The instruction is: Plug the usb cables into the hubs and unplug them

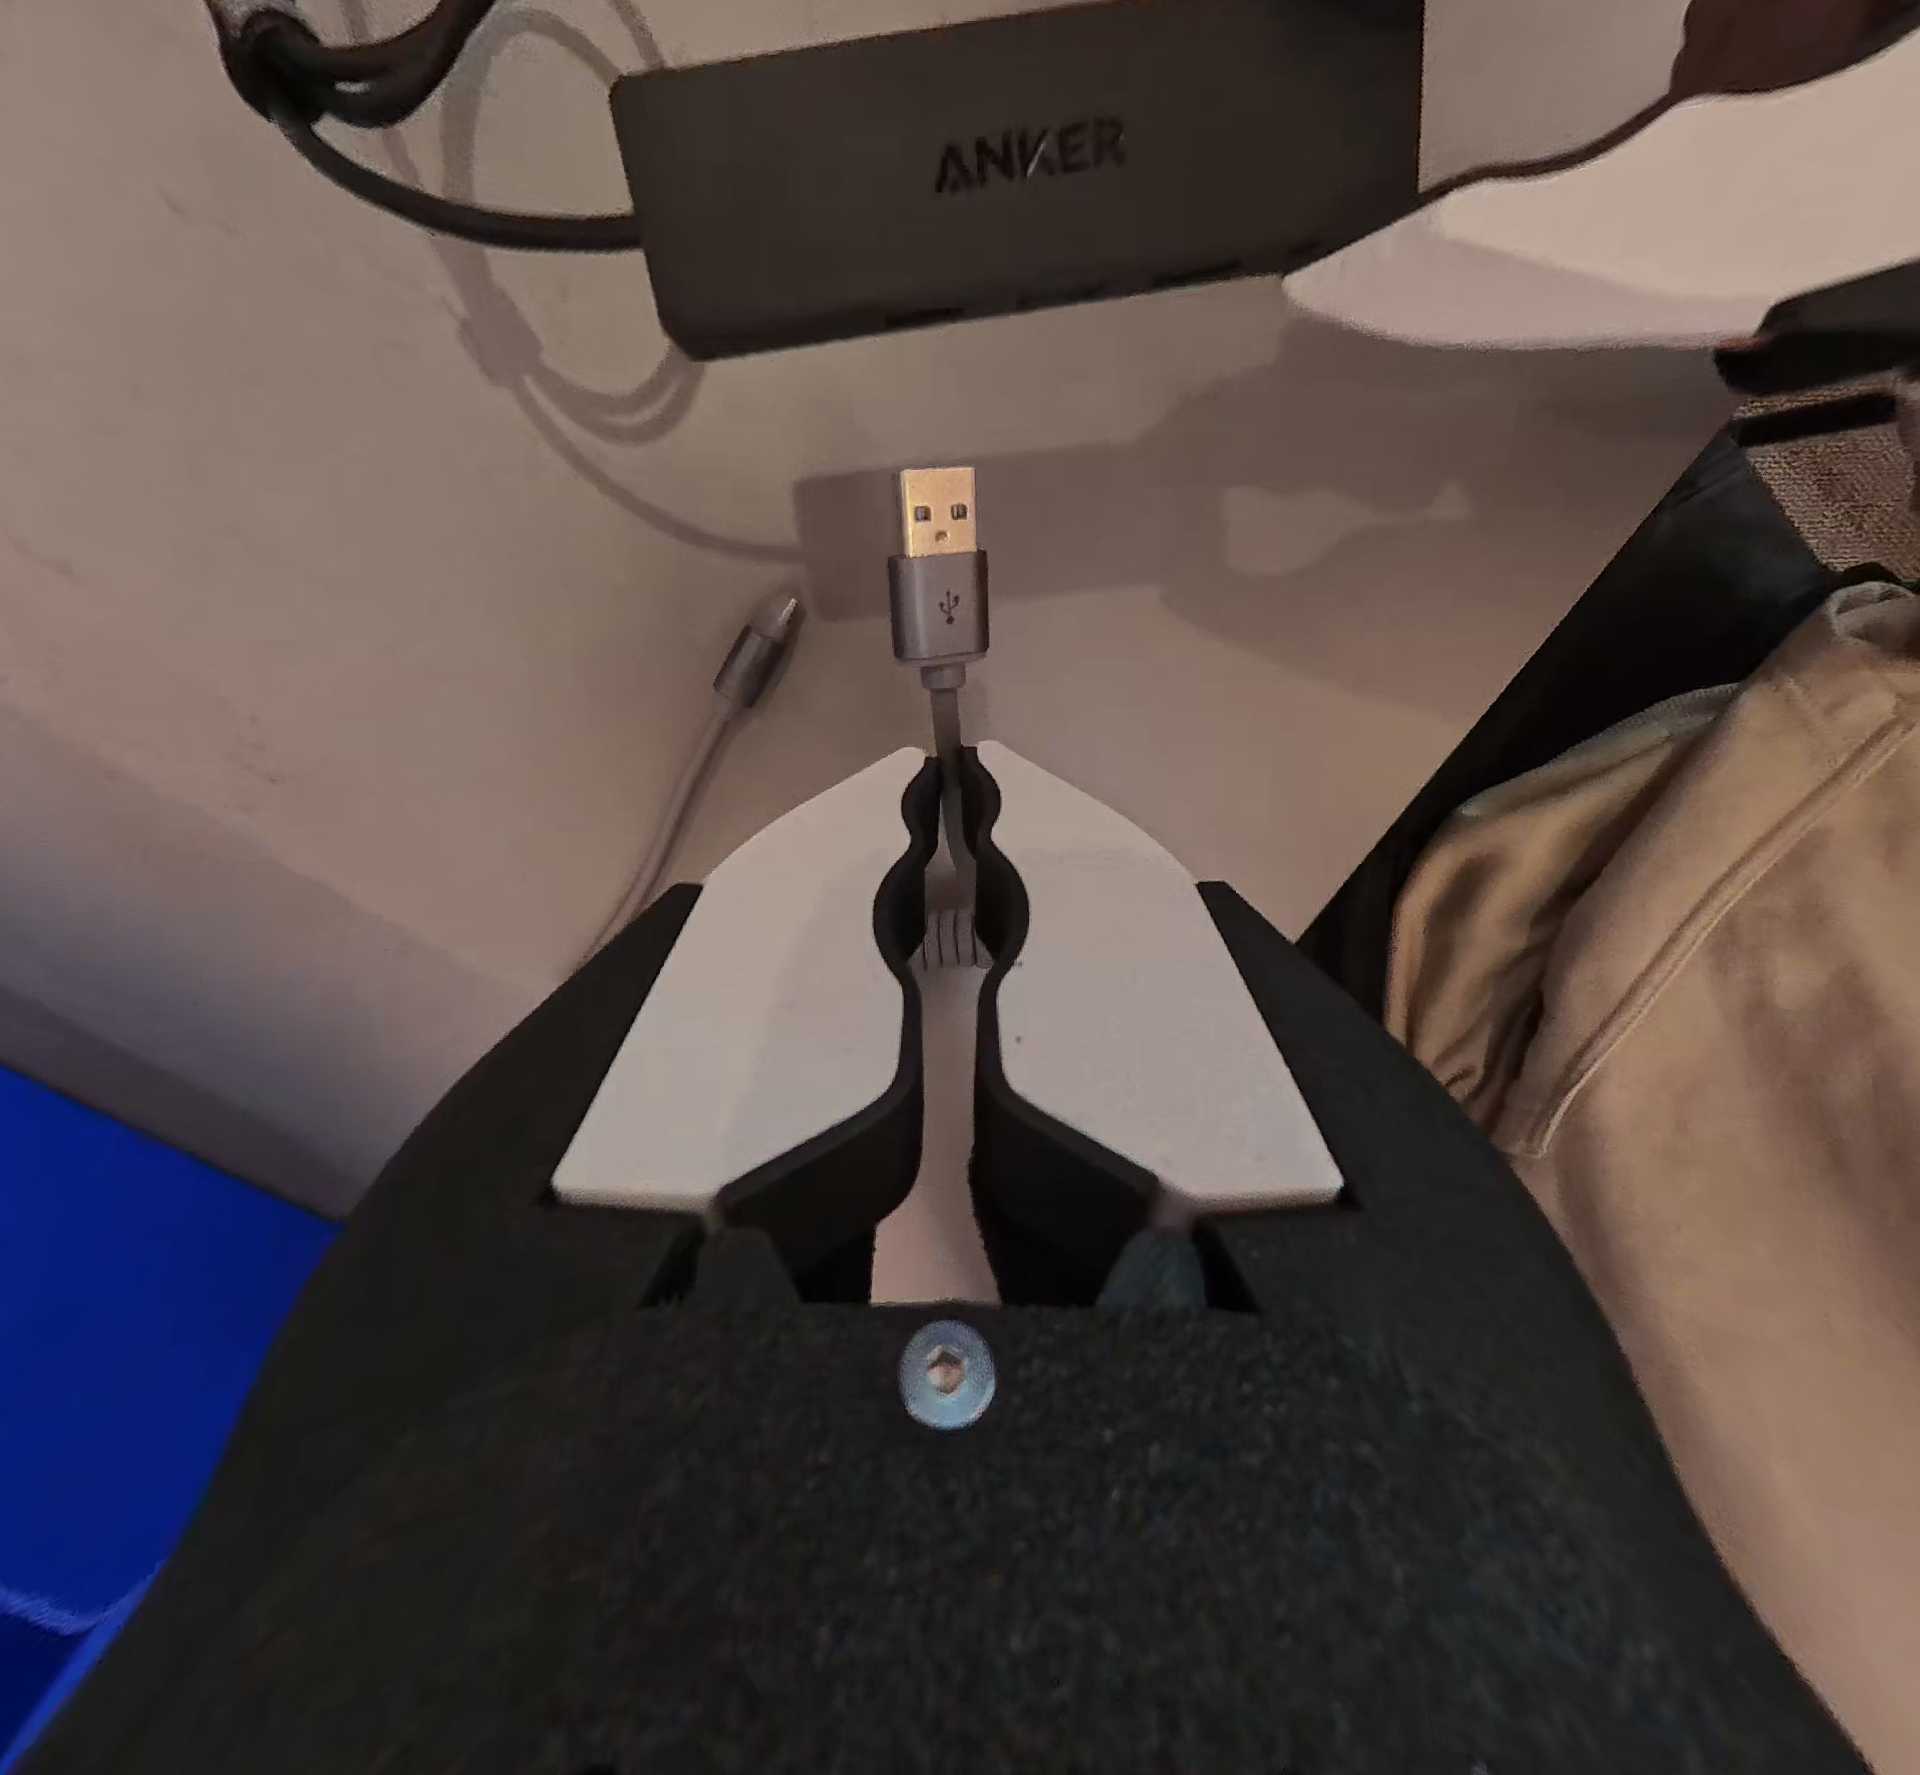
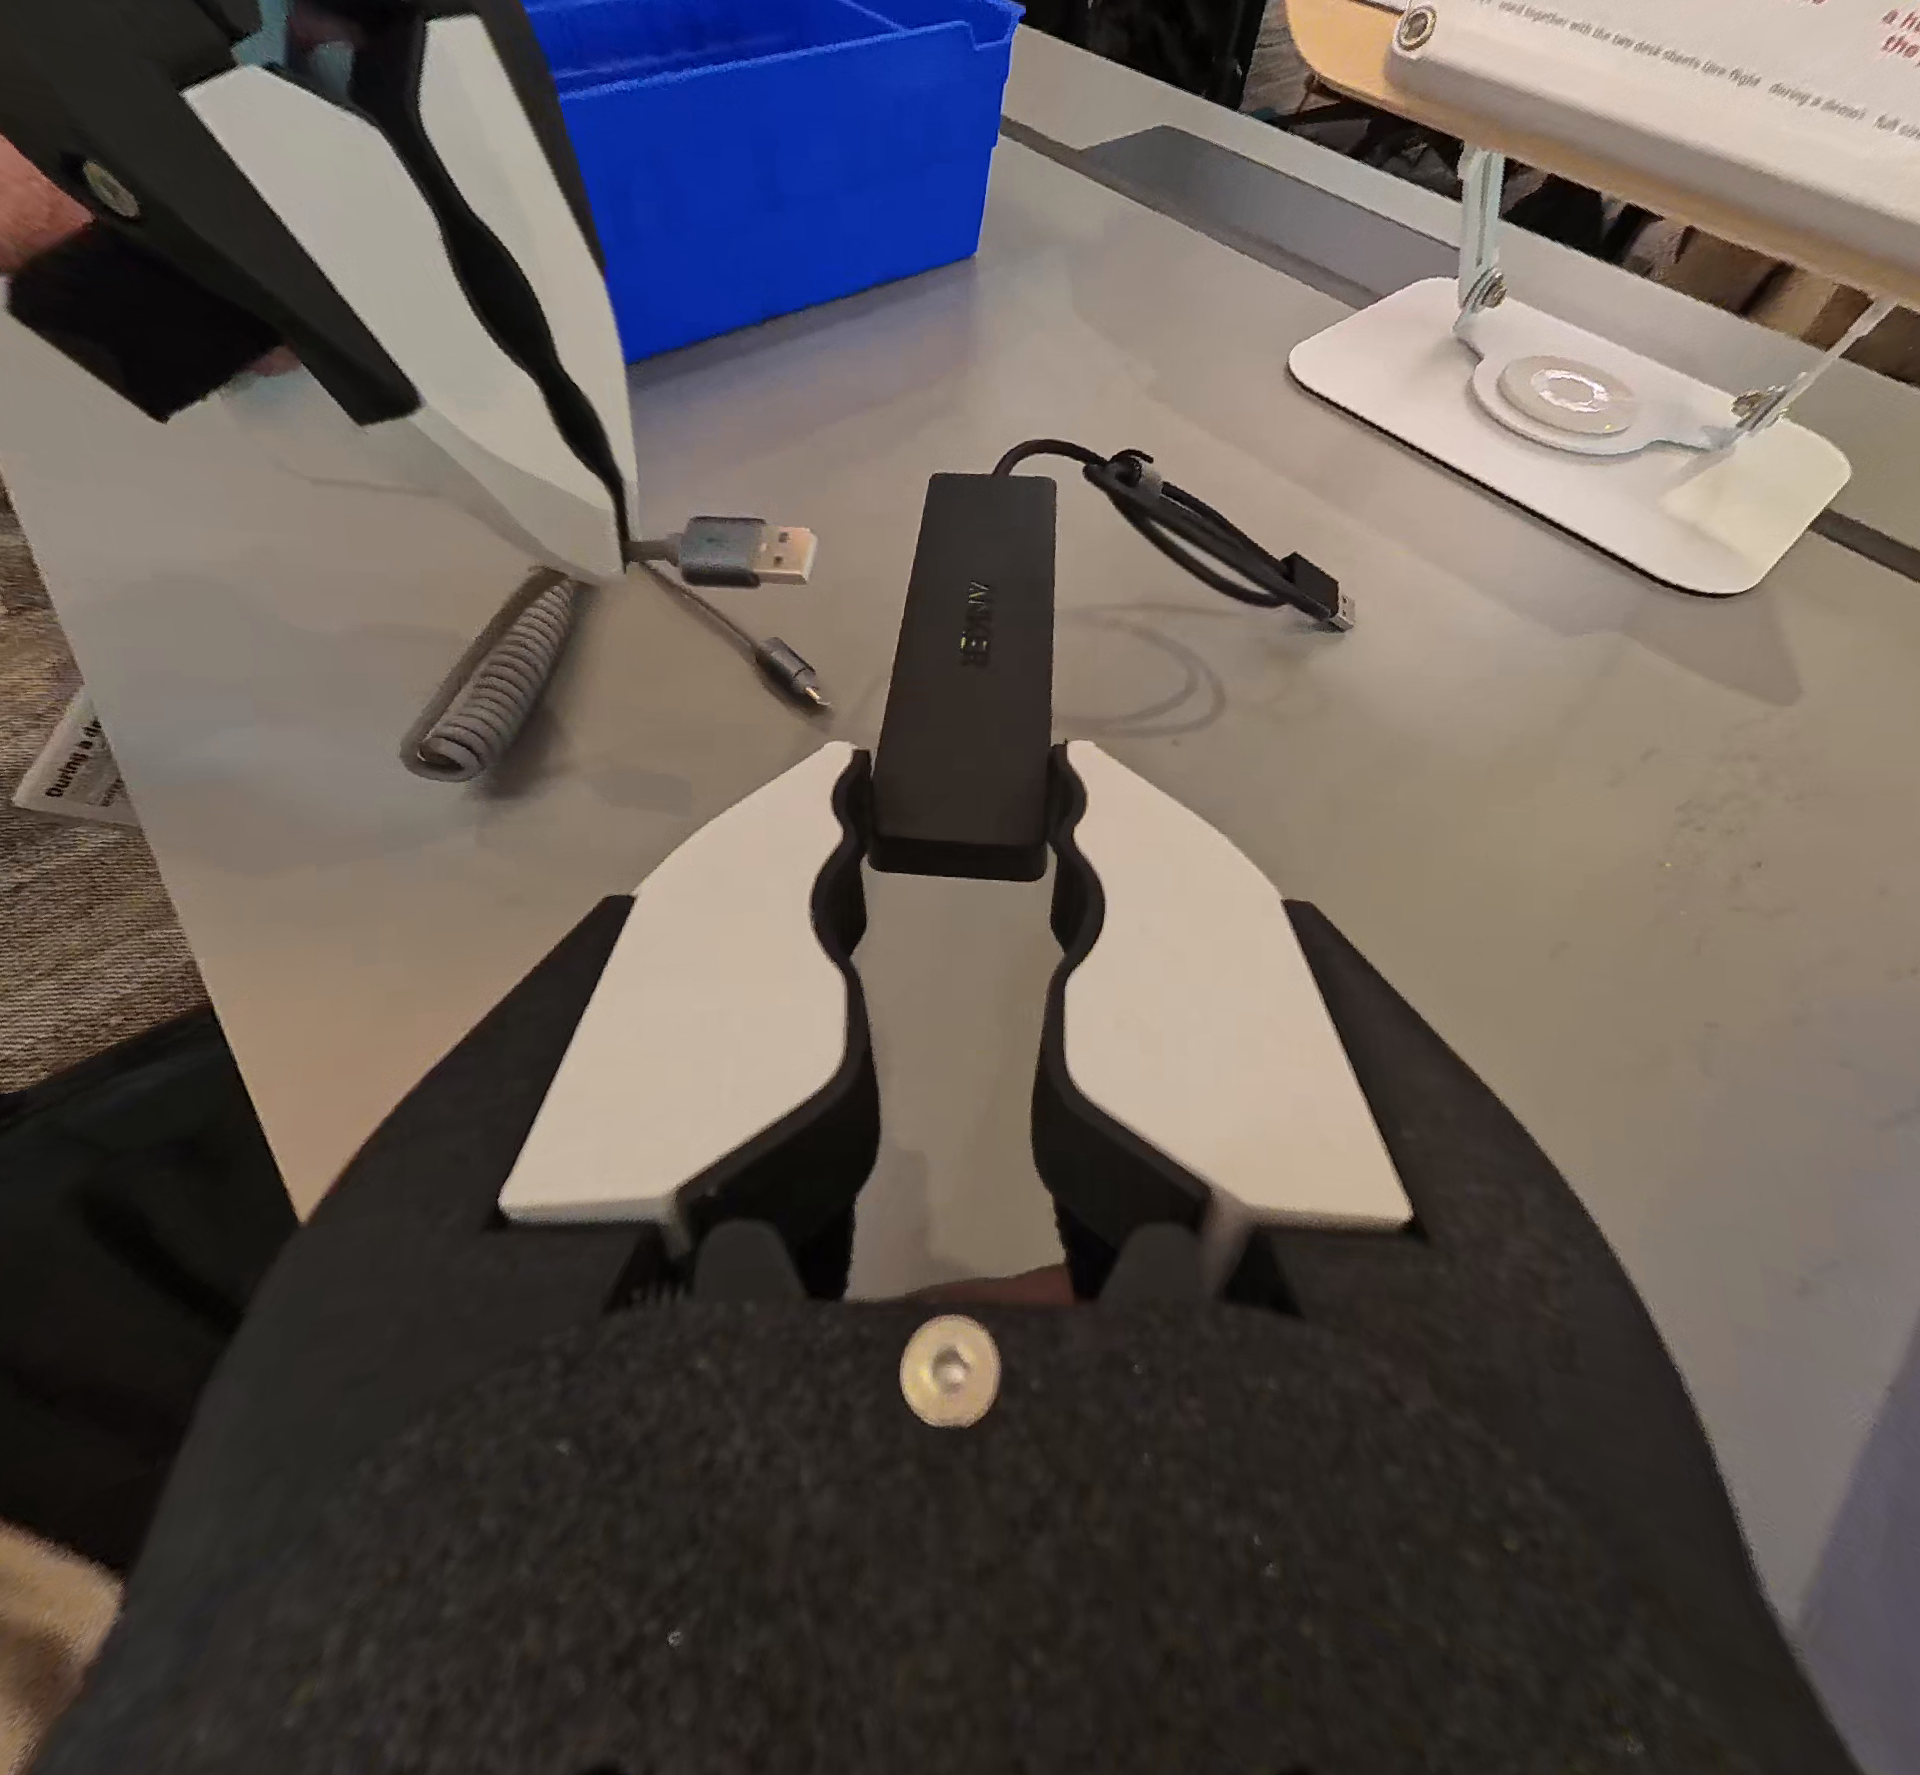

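Observation:
My left gripper [image 1: 948,761] is shut on the grey cable just behind its USB-A plug [image 1: 937,572], which points at the port side of the black hub [image 1: 1018,167], a short gap away. The left gripper also shows in the right wrist view [image 2: 621,553], holding the plug [image 2: 743,553] to the left of the hub [image 2: 971,655]. My right gripper [image 2: 958,795] is shut on the hub's near end and holds it off the grey table [image 2: 1455,894]. The cable's coiled part [image 2: 499,686] and small far plug [image 2: 795,667] lie on the table.
The hub's own bundled black lead [image 2: 1216,536] hangs at its far end. A blue bin [image 2: 769,125] stands at the back left. A white stand [image 2: 1569,426] holding a printed sheet stands at the back right. A beige sleeve [image 1: 1662,1050] is at the table's edge. Across from one pair of fingers to the other is roughly 10 cm.

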`<state>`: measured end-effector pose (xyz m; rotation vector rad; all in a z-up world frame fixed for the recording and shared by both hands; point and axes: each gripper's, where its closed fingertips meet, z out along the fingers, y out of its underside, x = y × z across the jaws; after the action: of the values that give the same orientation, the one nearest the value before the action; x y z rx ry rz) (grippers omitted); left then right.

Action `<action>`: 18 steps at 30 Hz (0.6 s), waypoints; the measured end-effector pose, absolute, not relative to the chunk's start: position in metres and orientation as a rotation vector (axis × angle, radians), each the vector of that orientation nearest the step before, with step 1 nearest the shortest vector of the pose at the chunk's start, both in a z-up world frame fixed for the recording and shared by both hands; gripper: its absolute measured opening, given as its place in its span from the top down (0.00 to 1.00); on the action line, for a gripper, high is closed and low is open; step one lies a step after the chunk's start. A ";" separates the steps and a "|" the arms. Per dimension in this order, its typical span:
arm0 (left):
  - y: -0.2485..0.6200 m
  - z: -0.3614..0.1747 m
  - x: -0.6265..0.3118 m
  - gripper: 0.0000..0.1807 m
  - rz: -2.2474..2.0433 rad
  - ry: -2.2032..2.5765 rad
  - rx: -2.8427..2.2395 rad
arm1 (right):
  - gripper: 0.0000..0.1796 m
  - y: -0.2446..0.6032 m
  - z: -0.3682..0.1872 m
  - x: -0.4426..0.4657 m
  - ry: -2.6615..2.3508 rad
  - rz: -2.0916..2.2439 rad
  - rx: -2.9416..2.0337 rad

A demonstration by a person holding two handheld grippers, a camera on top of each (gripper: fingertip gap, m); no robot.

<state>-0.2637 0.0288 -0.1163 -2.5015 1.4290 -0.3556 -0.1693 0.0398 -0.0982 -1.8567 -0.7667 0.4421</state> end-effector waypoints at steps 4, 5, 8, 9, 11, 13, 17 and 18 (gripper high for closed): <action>0.033 -0.121 -0.253 0.98 -0.428 1.413 -2.516 | 0.82 0.039 -0.105 -0.170 -0.778 0.399 -1.846; 0.033 -0.122 -0.250 0.98 -0.453 1.412 -2.516 | 0.82 0.039 -0.107 -0.170 -0.777 0.390 -1.844; 0.040 -0.134 -0.251 0.98 -0.409 1.428 -2.493 | 0.82 0.040 -0.110 -0.162 -0.762 0.384 -1.856; 0.041 -0.140 -0.250 0.98 -0.415 1.432 -2.475 | 0.82 0.041 -0.111 -0.158 -0.755 0.379 -1.861; 0.041 -0.152 -0.246 0.98 -0.458 1.418 -2.483 | 0.82 0.043 -0.113 -0.149 -0.742 0.366 -1.869; 0.041 -0.164 -0.243 0.98 -0.472 1.404 -2.473 | 0.82 0.044 -0.113 -0.141 -0.733 0.354 -1.876; 0.042 -0.186 -0.243 0.92 -0.456 1.345 -2.457 | 0.82 0.045 -0.112 -0.129 -0.718 0.340 -1.879; 0.042 -0.189 -0.244 0.82 -0.458 1.318 -2.449 | 0.82 0.045 -0.112 -0.126 -0.715 0.338 -1.879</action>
<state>-0.2439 0.0415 -0.1885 -2.4493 1.3178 -0.4583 -0.1264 0.0450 -0.1122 -1.8794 -0.7152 0.3381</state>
